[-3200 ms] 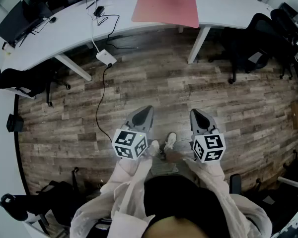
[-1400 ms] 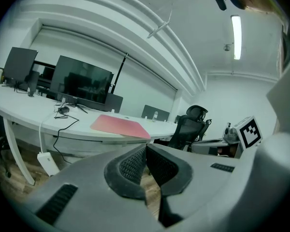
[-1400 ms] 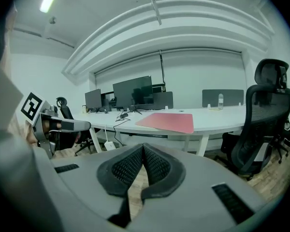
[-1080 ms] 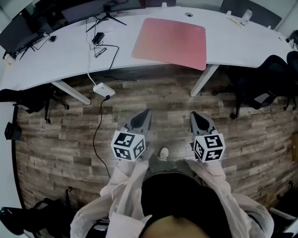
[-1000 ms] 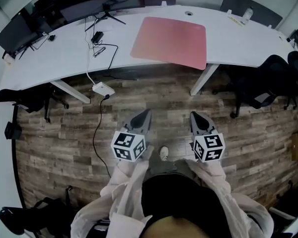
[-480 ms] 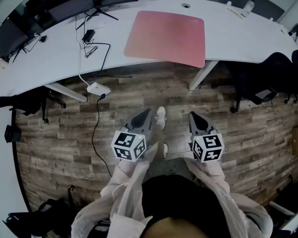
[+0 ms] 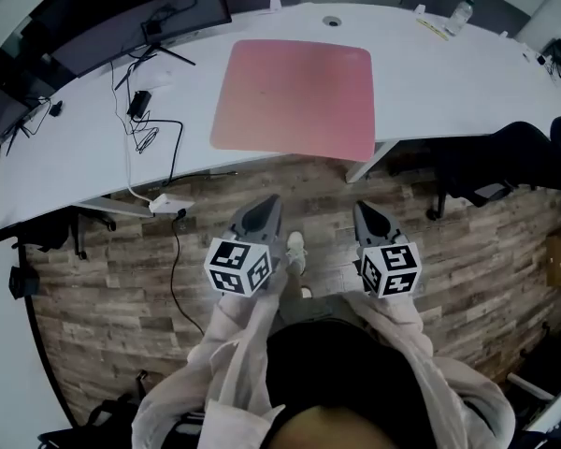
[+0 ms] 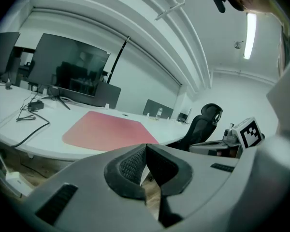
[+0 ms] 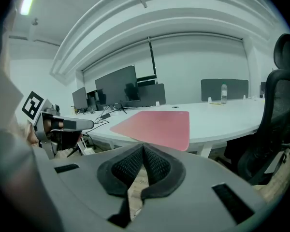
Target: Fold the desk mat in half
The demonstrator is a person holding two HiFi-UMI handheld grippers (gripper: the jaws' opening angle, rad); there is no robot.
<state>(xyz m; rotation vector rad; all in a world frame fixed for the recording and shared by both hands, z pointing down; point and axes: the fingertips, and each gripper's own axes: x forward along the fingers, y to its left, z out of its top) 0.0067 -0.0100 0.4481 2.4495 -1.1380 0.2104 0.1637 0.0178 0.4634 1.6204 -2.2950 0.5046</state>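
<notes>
**A:** Room and surface?
**B:** Office with a wood-plank floor (image 7: 103, 288). One long, curved white desk (image 7: 449, 73) runs across the far side.

**A:** The task's piece?
**B:** Desk mat (image 7: 294, 96), pink-red, rounded corners. It lies flat and unfolded in a single layer at the middle of the desk. Its near edge runs along the desk's near edge, and its far edge stops short of the desk's far edge.

**A:** Other entries on the desk?
**B:** Dark monitor (image 7: 136, 21) at the far-left edge. Black cables (image 7: 145, 124) left of the mat, clear of it. One clear bottle (image 7: 458, 12) near the far-right edge.

**A:** Off the desk?
**B:** White power block (image 7: 168, 204) on the floor, just below the desk's near edge, with a cable attached. Black office chair (image 7: 510, 157) by the desk's right end.

**A:** Tools?
**B:** Left gripper (image 7: 262, 211), grey, marker cube at the rear. Its jaws are pressed together with nothing between them. Right gripper (image 7: 367, 215), same make, jaws closed pad to pad and likewise empty. Both are held side by side over the floor, short of the desk's near edge. They point towards the mat and are well apart from it.

**A:** Remainder?
**B:** Pale sleeves (image 7: 234, 344) behind the grippers. One light shoe (image 7: 295, 249) on the floor between them.
</notes>
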